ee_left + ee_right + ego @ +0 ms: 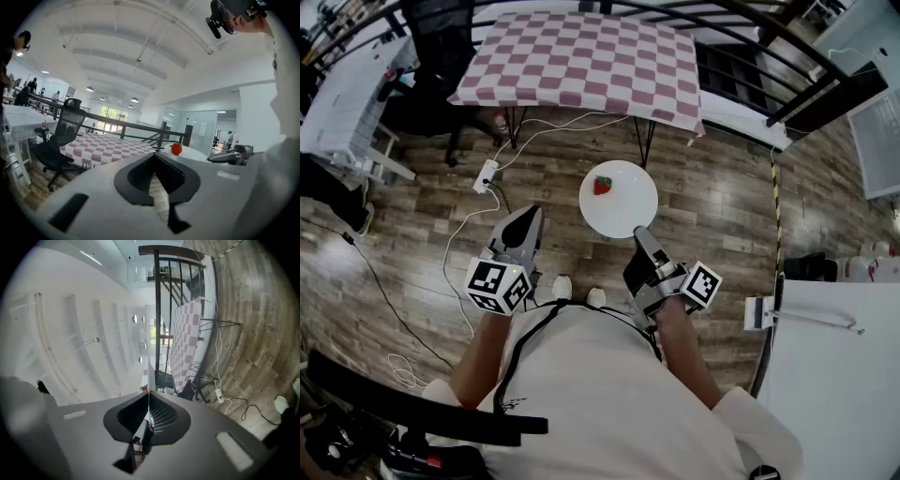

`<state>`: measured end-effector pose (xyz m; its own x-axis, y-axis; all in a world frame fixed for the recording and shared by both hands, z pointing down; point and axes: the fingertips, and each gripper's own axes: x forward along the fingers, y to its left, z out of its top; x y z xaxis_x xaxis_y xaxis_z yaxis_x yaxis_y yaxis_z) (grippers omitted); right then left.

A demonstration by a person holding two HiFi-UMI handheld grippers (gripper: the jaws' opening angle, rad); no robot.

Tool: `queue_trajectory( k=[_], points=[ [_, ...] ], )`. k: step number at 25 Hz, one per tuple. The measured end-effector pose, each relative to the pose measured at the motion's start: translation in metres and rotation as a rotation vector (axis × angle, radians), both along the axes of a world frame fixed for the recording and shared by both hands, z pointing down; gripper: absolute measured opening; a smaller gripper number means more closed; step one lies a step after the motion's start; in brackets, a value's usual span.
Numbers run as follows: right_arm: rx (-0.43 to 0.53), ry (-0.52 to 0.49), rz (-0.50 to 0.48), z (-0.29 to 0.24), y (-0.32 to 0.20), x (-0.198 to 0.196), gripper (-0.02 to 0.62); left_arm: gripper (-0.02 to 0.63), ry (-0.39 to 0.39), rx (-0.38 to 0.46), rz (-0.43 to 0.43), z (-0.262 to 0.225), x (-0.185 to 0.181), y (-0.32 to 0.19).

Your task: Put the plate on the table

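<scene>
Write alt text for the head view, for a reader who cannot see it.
Seen from above, a person's right gripper pinches the near rim of a white plate carrying a strawberry, held over a wooden floor. The left gripper is shut and empty beside it; a checked table stands ahead.

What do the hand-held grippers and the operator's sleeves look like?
Both match: the left hand-held gripper and right hand-held gripper have grey bodies tapering to a point, with black lining inside the jaws. Each carries a white cube with black square markers: left cube, right cube. The person wears a white top with thin black trim; the forearms are uncovered.
</scene>
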<state>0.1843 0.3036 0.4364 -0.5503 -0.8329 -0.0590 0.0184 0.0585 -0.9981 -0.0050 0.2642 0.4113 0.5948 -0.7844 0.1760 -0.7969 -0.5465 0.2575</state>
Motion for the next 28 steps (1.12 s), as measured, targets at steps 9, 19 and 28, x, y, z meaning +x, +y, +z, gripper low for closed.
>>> queue_trajectory(
  k=[9, 19, 28],
  points=[
    [0.016, 0.011, 0.006, -0.007, 0.001, -0.024, 0.017, 0.005, 0.009, 0.005, 0.006, -0.001, -0.021, -0.001],
    [0.033, -0.005, -0.001, -0.012, 0.001, -0.047, 0.017, 0.005, 0.016, -0.006, 0.008, 0.003, -0.046, -0.002],
    [0.038, 0.020, -0.004, -0.012, -0.004, -0.077, 0.018, 0.005, 0.030, -0.008, 0.003, 0.008, -0.079, -0.005]
  ],
)
